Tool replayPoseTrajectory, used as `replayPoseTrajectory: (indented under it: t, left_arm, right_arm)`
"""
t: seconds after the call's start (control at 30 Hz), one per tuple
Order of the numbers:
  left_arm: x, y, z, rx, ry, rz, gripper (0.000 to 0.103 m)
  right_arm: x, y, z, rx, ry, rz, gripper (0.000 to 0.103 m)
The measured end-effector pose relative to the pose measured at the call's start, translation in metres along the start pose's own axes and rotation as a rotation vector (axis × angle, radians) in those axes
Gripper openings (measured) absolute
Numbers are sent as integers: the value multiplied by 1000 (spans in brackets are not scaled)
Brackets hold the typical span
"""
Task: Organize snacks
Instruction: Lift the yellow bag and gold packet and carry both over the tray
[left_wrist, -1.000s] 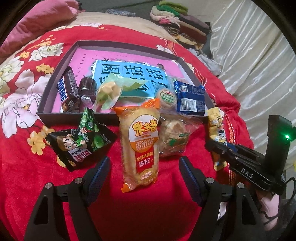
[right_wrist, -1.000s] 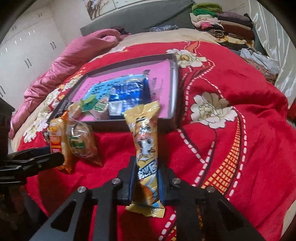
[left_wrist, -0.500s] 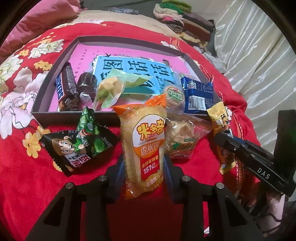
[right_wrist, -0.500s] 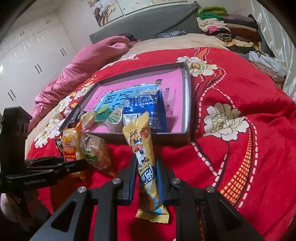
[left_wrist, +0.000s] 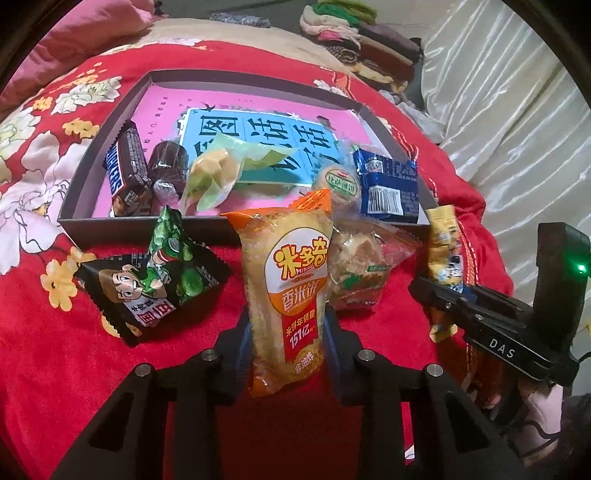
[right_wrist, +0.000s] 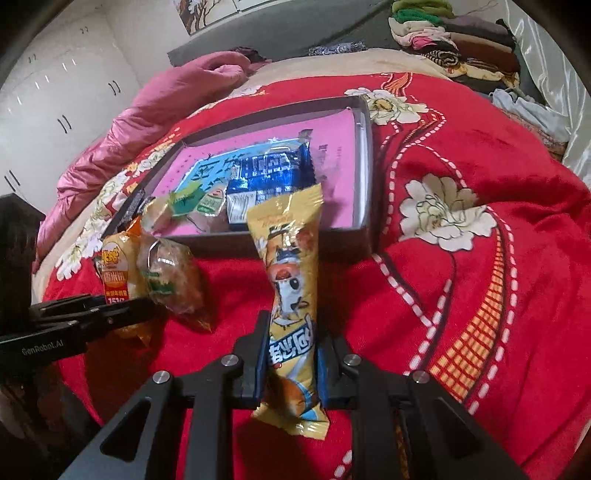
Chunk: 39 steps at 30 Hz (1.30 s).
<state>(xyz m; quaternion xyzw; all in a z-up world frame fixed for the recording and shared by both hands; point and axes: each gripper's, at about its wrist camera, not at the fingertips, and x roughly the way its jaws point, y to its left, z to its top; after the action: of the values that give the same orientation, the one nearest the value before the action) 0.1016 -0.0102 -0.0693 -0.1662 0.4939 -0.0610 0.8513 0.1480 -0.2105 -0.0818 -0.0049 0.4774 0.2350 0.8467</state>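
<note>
Glossy plastic rice-cracker wrapper (left_wrist: 291, 284); plush red blanket (left_wrist: 55, 354); matt grey cardboard tray (left_wrist: 144, 225); satin curtain (left_wrist: 517, 122).

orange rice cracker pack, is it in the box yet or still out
Out: the orange rice cracker pack is clamped in the left hand-held gripper, in front of the box.

**What stays out of sight**

The orange rice-cracker pack (left_wrist: 288, 291) covers the inner pads of the left gripper (left_wrist: 287, 334). Behind it, the clear pastry bag (left_wrist: 364, 266) shows only in part. The yellow snack stick (right_wrist: 291, 299) hides the tray's near wall (right_wrist: 343, 236) and blurs in the left view.
</note>
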Motion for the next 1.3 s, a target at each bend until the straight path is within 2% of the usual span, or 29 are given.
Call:
replayPoseTrajectory:
  t: [0.17, 0.4, 0.73, 1.07, 1.3]
  left_arm:
    - [-1, -2, -1, 7, 1, -12, 36]
    - [-15, -5, 1, 16, -38, -36, 35]
    - [-45, -1, 15, 2, -115, -16, 35]
    - [-62, 10, 32, -16, -181, 10, 35]
    - [-67, 16, 45, -30, -214, 18, 35]
  right_arm:
    - [-7, 9, -4, -35, -1, -13, 20]
    - [-30, 5, 4, 2, -125, 90, 20]
    - [-43, 14, 17, -27, -235, 123, 20]
    - [-46, 17, 33, -56, -313, 120, 20]
    - [-46, 12, 41, -55, -337, 109, 20]
